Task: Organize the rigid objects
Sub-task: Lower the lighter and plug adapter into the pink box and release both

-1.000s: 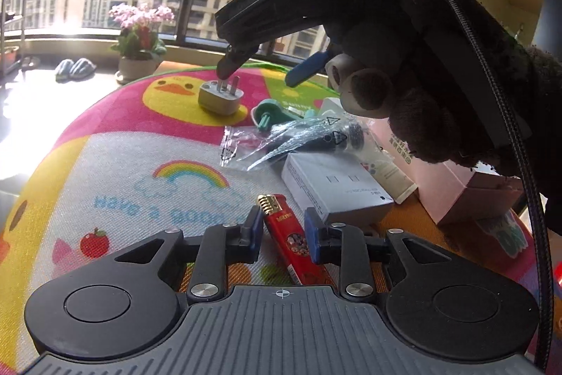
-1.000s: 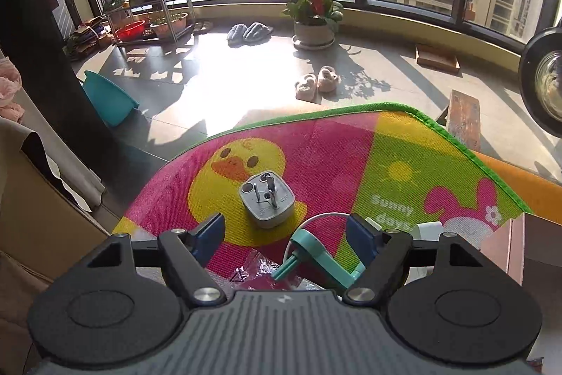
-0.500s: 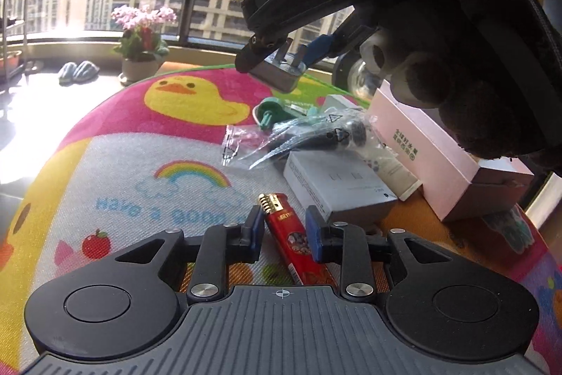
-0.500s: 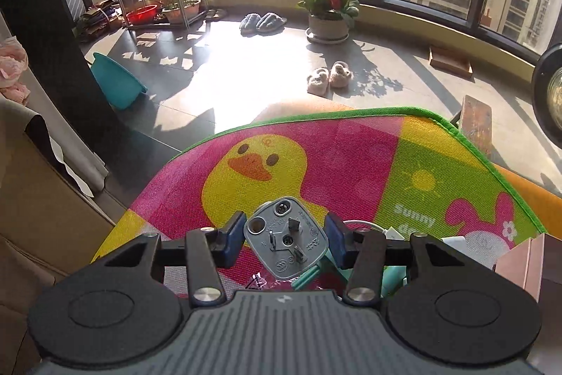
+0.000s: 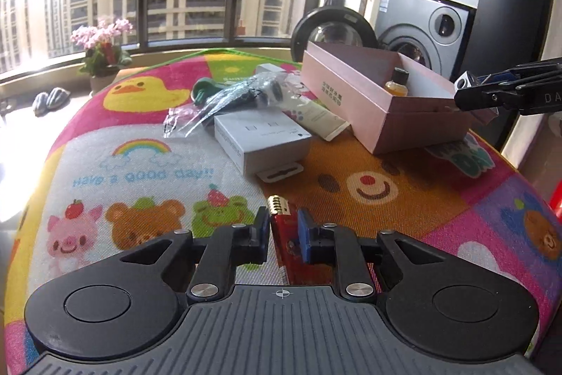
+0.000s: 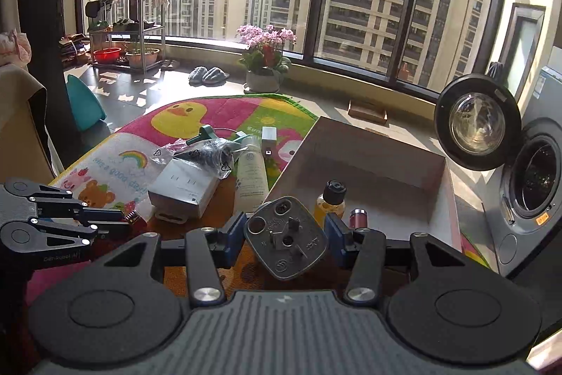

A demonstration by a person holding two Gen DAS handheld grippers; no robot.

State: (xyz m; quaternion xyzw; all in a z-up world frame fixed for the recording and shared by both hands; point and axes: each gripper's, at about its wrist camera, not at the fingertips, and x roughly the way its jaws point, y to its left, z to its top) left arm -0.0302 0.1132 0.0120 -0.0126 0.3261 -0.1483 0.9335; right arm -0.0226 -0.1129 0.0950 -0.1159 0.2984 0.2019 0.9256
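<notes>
My left gripper (image 5: pixel 282 220) is shut on a red lighter (image 5: pixel 277 204) just above the cartoon mat (image 5: pixel 140 164); the right wrist view shows this gripper (image 6: pixel 116 225) at the left. The right gripper (image 6: pixel 285 227) is shut on a grey plug adapter (image 6: pixel 286 238), prongs facing the camera, at the near edge of the open pink box (image 6: pixel 386 160). Inside the box stand a small amber bottle (image 6: pixel 330 199) and a small pink tube (image 6: pixel 358 217). From the left wrist, the right gripper (image 5: pixel 467 94) hovers by the box's right corner (image 5: pixel 386 101).
A white carton (image 5: pixel 261 137), a clear bag of dark parts (image 5: pixel 239 97), a white tube (image 5: pixel 316 116) and a teal item (image 5: pixel 205 86) lie mid-mat. A washing machine (image 6: pixel 527 185) with its door open stands right of the box. A flower pot (image 6: pixel 263 58) sits by the window.
The right gripper closed on the plug adapter over the duck and carried it right to the pink box. The left gripper closed on the lighter and swung right with it.
</notes>
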